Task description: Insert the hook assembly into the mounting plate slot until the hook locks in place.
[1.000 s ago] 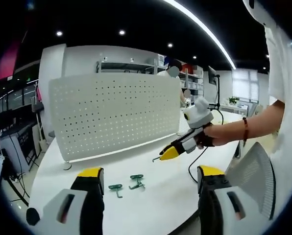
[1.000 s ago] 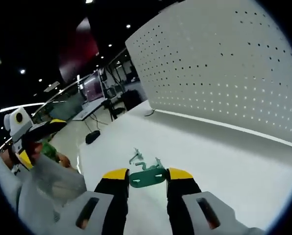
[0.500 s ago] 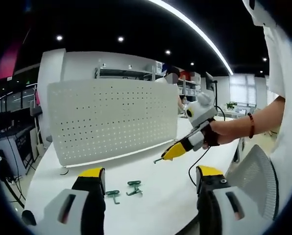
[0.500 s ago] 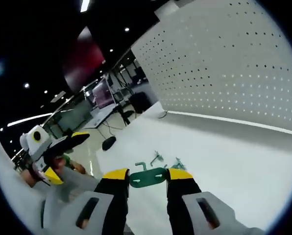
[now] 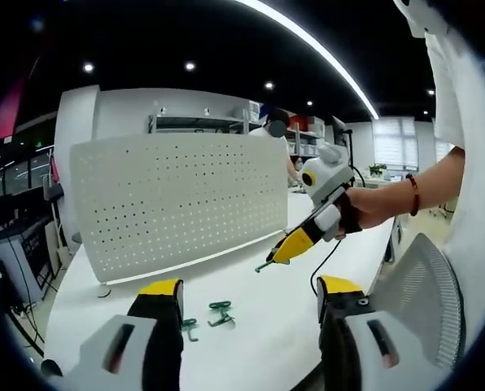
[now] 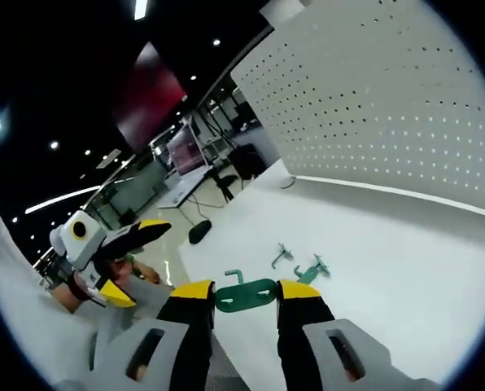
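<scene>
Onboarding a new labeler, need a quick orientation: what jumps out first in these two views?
The big white perforated mounting plate standing upright on the white table dominates. Next, the right gripper, shut on a green hook held in the air; in the left gripper view it hangs in front of the plate's right end. Two more green hooks lie loose on the table, just ahead of the open left gripper.

Open white surface (image 5: 251, 314) lay before the upright pegboard (image 5: 181, 199); two loose green hooks (image 5: 210, 314) lay on it, well apart from the board's foot.
</scene>
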Demonstrator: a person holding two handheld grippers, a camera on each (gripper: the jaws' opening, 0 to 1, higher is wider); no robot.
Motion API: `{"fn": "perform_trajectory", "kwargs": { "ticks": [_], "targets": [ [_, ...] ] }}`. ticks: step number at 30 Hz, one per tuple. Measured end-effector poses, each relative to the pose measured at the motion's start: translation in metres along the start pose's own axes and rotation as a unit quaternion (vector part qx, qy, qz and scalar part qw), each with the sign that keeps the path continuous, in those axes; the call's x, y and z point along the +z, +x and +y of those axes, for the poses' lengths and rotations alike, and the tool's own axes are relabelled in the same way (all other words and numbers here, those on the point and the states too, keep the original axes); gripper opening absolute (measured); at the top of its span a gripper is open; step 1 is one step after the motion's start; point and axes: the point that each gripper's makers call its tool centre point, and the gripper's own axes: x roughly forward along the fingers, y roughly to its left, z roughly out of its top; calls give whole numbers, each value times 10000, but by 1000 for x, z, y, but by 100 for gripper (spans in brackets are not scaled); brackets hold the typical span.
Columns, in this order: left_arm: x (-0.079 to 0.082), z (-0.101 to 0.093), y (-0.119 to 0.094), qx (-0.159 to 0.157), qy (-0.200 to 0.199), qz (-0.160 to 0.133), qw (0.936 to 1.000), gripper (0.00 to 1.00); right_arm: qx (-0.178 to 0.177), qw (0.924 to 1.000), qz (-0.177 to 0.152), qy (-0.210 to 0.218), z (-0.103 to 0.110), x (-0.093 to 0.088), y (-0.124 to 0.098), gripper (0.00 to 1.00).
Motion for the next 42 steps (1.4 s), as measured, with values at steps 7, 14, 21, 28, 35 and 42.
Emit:
{"fn": "perform_trajectory", "kwargs": {
  "ticks": [7,14,21,28,35,42],
  "targets": [
    [0,-2,-1,-22,68,14,10000,63,145,9999,48,-16,8,1,0,29],
    [-1,-8,1,-119,215,68,9997,59,369,9992,143,-6,18,3,-1,29],
    [-9,-16,5,-286,655,313,9970,43,492,9982,329,-73,28,0,-1,29],
    [-10,-21,11,-540,648,246,9961,44,610,9971,445,-40,35,-3,-2,30],
    [-11,-19,17,-626,731,225,9951,39,808,9951,551,102,43,-5,-2,30],
    [-11,-23,19,-737,736,217,9943,35,1111,9911,640,347,52,-5,6,30]
  ]
}}
